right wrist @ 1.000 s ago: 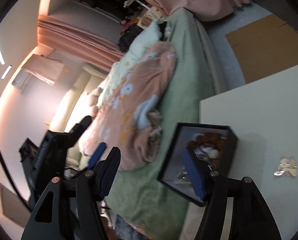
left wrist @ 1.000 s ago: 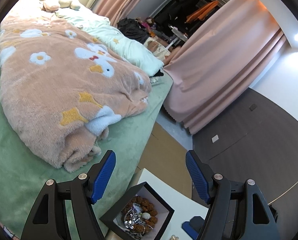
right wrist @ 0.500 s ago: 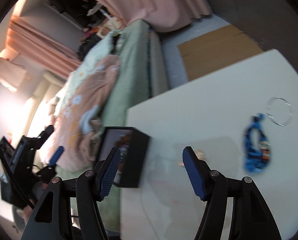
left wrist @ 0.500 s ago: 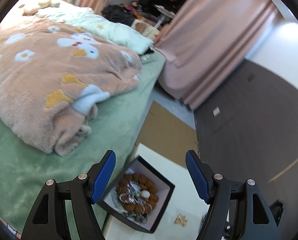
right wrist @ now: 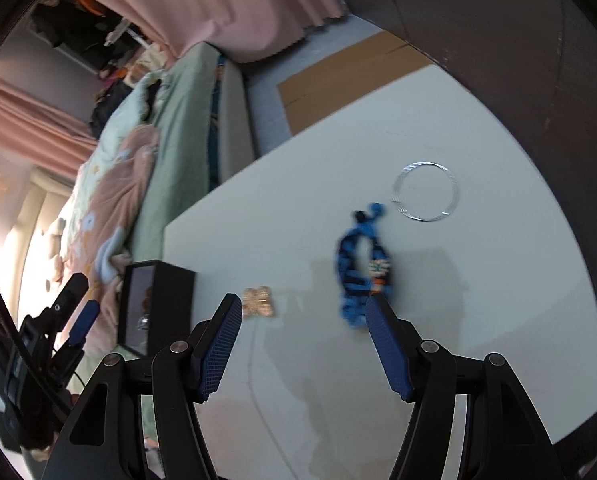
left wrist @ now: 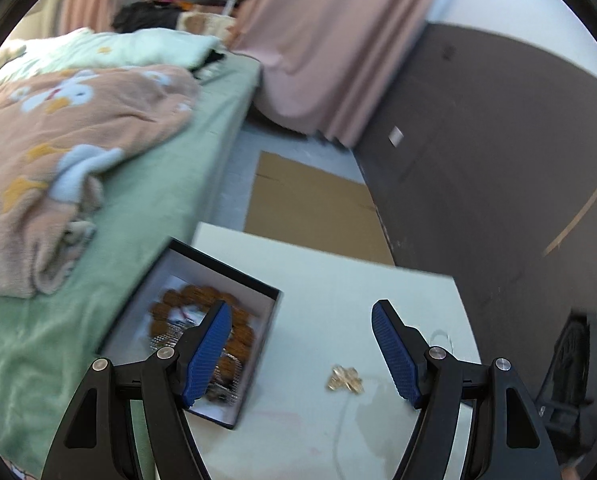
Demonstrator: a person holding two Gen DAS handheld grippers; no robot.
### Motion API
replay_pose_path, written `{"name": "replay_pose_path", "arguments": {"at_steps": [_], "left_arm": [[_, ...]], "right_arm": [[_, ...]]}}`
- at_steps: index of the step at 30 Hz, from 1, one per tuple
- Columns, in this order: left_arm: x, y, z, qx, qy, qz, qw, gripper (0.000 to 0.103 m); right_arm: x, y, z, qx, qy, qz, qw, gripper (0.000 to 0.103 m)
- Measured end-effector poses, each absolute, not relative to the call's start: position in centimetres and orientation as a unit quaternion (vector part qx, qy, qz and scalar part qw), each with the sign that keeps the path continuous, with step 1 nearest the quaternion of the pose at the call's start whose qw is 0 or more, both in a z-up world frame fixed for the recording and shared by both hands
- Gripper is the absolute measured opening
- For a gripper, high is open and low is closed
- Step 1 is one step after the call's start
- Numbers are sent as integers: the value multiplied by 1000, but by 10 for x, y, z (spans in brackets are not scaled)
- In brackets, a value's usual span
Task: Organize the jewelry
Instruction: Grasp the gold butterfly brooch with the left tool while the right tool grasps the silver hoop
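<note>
Both grippers empty, jaws spread wide: left gripper [left wrist: 300,346], right gripper [right wrist: 301,334].

Loose pieces on the white tabletop [right wrist: 298,184]:
- Small gold butterfly-shaped clip [right wrist: 259,301], at 11 o'clock just off the right gripper's left finger. In the left wrist view the same clip [left wrist: 345,379] sits between the left gripper's fingers, lower centre.
- Blue braided cord bracelet [right wrist: 362,272], at 1 o'clock of the right gripper, touching the line of its right fingertip.
- Thin clear ring bangle [right wrist: 425,191], at 2 o'clock, beyond the bracelet.

Handling, as judgement: the clip is light, rigid and flat, and likely slides on the smooth top; pinch across its narrow waist. The bracelet is soft and limp; grab a bunched section mid-loop, it will droop. The bangle is stiff, thin, slick, possibly brittle; grip across the rim only.

Container: open black square box with pale lining [left wrist: 202,320] at the table's bed-side edge, 10 o'clock from the left gripper. Holds a brown beaded bracelet [left wrist: 202,316] coiled around some silvery pieces; blur hides detail. Room left for the small pieces.
</note>
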State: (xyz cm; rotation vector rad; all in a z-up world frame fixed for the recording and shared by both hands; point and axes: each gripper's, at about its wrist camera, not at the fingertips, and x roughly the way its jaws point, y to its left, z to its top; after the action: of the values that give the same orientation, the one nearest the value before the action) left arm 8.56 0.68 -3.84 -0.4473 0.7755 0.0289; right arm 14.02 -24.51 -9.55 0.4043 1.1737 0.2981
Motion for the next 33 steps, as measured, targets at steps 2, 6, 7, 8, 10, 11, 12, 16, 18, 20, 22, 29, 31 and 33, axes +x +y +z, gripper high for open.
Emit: {"name": "replay_pose_path", "arguments": {"at_steps": [2,6,7,8,10,11,12,16,18,20,22,29,31,33], "left_arm": [[90,-5,-44,-203,386,2,900,73],[98,-28,-56,-176,406,-17,896,73],[99,-32,-58,-171,410,-19,896,73],[101,-36,-62,-166,414,-22,895,73],[105,-44,-69,-155,423,-27,892,73],[107,-48,-72,-150,429,-30,890,73],[109,-53,-76,-145,435,-33,888,73],[117,-67,-90,-127,455,-41,880,73],[120,-72,-96,-121,464,-45,876,73],[121,-77,-102,-113,471,-46,874,73],[124,-80,-108,-108,477,-48,871,73],[129,-81,-118,-106,486,-49,866,73],[131,-79,-121,-107,491,-48,863,73],[133,-78,-125,-114,496,-49,859,73]], "right_arm": [[142,-252,-99,186,556,131,799,65],[145,-268,-104,185,564,111,797,65],[146,-271,-104,182,563,105,799,65],[147,-274,-103,179,562,97,802,65],[150,-282,-103,179,559,89,804,65],[151,-284,-103,181,559,87,805,65],[154,-287,-104,183,559,83,805,65],[165,-297,-111,197,558,66,803,65],[172,-300,-115,209,559,62,800,65],[178,-302,-120,225,560,63,795,65],[183,-301,-125,240,563,65,789,65],[197,-282,-135,264,562,82,780,65],[199,-276,-136,264,562,89,779,65],[201,-271,-136,256,559,86,784,65]]}}
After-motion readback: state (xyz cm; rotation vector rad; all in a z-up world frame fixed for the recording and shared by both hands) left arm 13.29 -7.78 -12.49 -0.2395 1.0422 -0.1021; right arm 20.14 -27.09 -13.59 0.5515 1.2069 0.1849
